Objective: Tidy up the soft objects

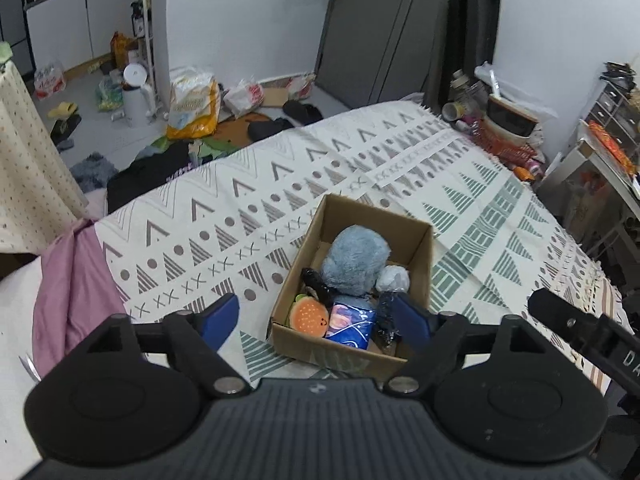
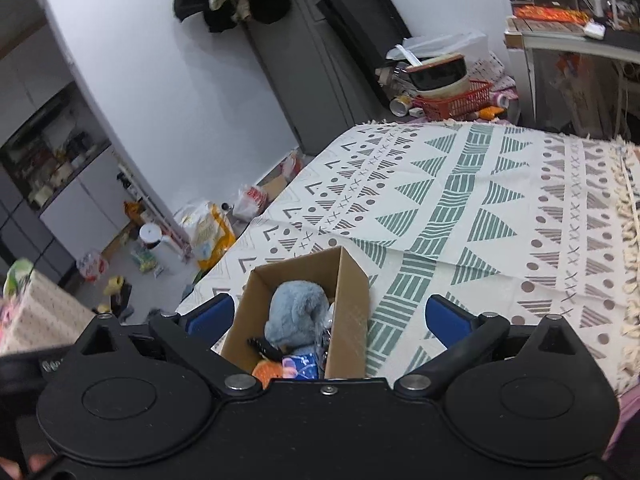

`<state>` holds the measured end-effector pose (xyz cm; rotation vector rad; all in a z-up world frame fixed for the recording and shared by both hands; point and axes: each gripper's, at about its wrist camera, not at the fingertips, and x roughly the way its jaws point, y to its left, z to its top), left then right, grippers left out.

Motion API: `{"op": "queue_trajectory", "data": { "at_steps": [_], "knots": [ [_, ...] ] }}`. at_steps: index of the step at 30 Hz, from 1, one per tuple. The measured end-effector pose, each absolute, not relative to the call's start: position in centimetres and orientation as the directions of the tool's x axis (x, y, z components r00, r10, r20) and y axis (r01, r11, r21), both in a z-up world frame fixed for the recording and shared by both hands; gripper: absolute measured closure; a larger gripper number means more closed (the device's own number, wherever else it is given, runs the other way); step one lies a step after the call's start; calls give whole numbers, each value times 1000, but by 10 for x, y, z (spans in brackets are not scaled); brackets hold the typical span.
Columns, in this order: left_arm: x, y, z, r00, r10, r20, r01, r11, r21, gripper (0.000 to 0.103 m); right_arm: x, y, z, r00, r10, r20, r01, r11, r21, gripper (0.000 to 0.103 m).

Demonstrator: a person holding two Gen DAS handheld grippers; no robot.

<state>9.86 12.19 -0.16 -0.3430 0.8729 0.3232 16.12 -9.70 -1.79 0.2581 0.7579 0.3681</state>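
Both grippers, left gripper (image 1: 316, 320) and right gripper (image 2: 330, 320), hang with blue fingers spread apart and hold nothing above a cardboard box (image 1: 420, 256) on the patterned bedspread (image 1: 248, 208). Inside sit a fuzzy blue plush (image 1: 354, 260), an orange burger toy (image 1: 309, 317) and a blue printed packet (image 1: 352, 322). Only the left view shows a small pale-blue ball (image 1: 394, 278) by the plush.

White walls (image 1: 248, 12), grey floor (image 1: 100, 128) littered upper left, dark door (image 1: 376, 28) centre top, patterned bedspread (image 1: 280, 184); right-side shelving (image 1: 616, 108) blurry, probably drawers.
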Motion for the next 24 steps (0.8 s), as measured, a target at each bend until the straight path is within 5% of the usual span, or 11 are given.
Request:
{"op": "queue_trajectory", "data": {
  "at_steps": [24],
  "knots": [
    [31,91,42,645,134,-753,-320,941,-107,10,106,-120,34,677,389,-625,-312,920,235,0]
  ]
}}
